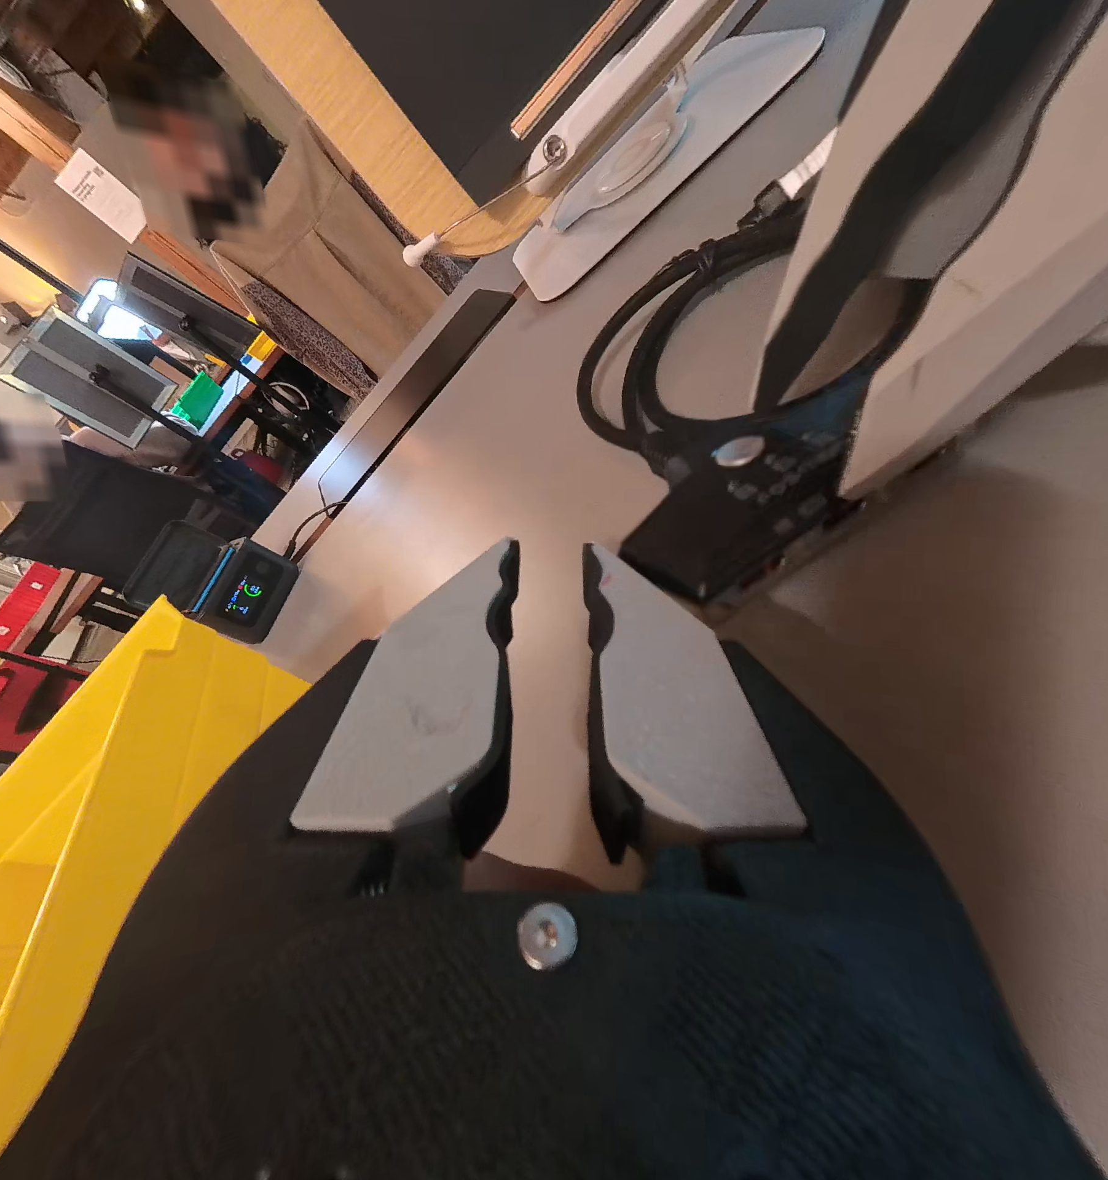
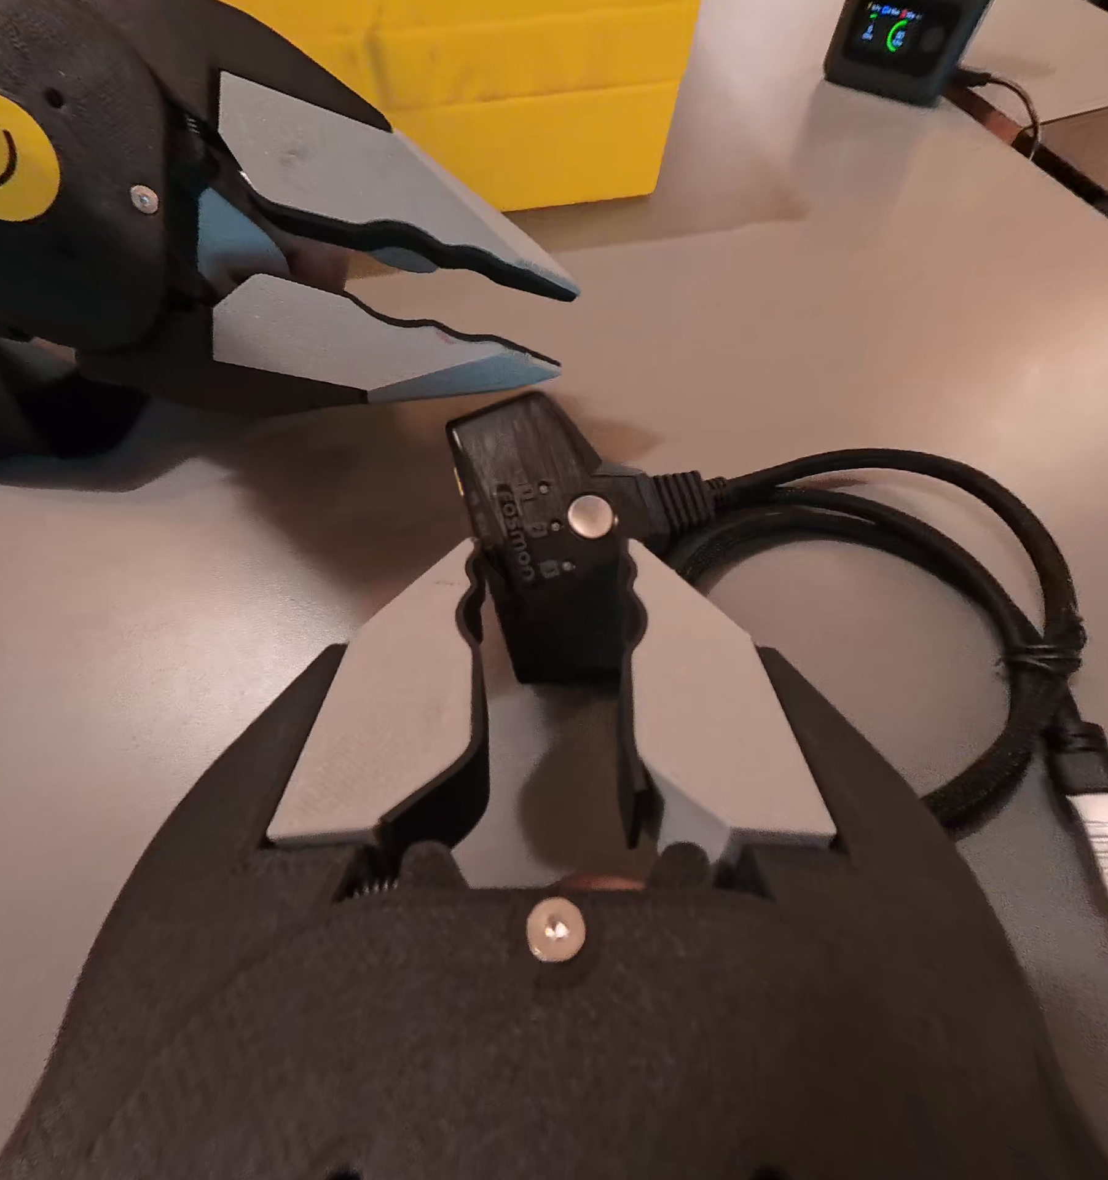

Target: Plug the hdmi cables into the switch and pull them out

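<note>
The black HDMI switch (image 2: 538, 460), with a silver button, lies on the grey table. My right gripper (image 2: 552, 554) is shut on the switch's near end. A black plug (image 2: 656, 501) sits in the switch's right side. Its cable (image 2: 985, 543) runs into a tied coil, and the free end (image 2: 1087, 756) carries a white label. My left gripper (image 2: 564, 331) is open and empty, with its tips just left of the switch's far end. In the left wrist view, the left gripper (image 1: 550, 554) hovers beside the switch (image 1: 698, 543), which the right gripper's fingers (image 1: 813, 306) hold, next to the coil (image 1: 628, 357).
A yellow bin (image 2: 506, 96) stands behind the left gripper and shows at lower left in the left wrist view (image 1: 91, 798). A small dark device with a lit screen (image 2: 902, 45) sits near the table edge. A white monitor base (image 1: 602, 223) stands beyond the coil. The tips of one gripper are about 7 centimeters away from the tips of the other.
</note>
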